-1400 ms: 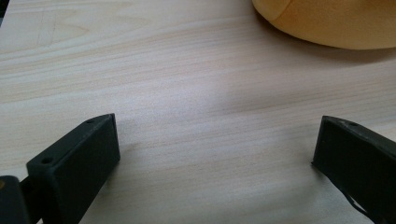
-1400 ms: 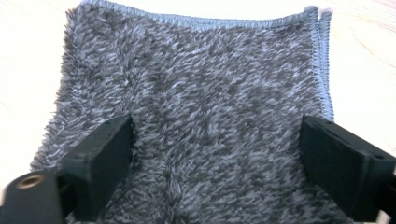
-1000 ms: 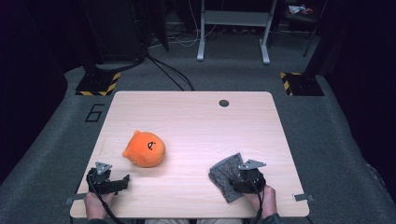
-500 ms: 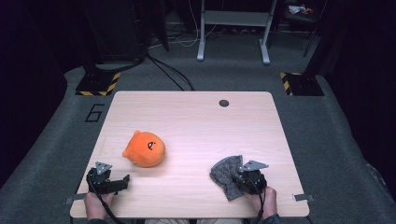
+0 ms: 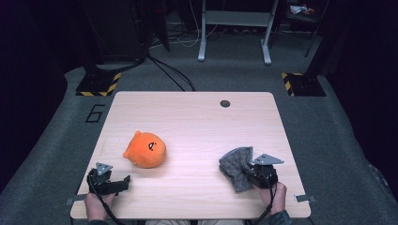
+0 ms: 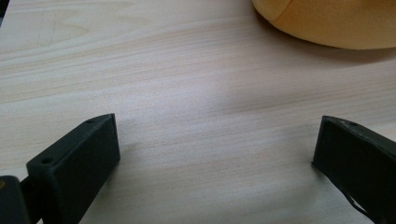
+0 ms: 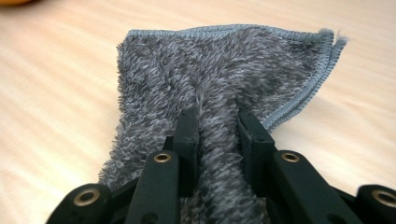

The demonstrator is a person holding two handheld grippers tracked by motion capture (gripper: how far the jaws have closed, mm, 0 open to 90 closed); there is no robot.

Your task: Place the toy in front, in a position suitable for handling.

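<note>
Dark carpet and black equipment stands surround a pale wooden table (image 5: 187, 117) that carries very little. At its near left corner the left gripper (image 5: 126, 179) rests low on the wood, jaws spread wide with bare tabletop between them. Just beyond it sits an orange plush toy (image 5: 145, 150), untouched, its face turned toward the right. Farther right, near the near right corner, the right gripper (image 7: 217, 123) has just been closing, and its jaws now pinch a ridge of the grey cloth (image 7: 224, 65); most of the cloth rests bunched on the table.

I judge the work barely started: the cloth is gripped, but whether it goes to wipe, fold or cover the toy is open. From the left gripper view the toy is cut off at the top edge, and the cloth's underside and full shape stay hidden.
</note>
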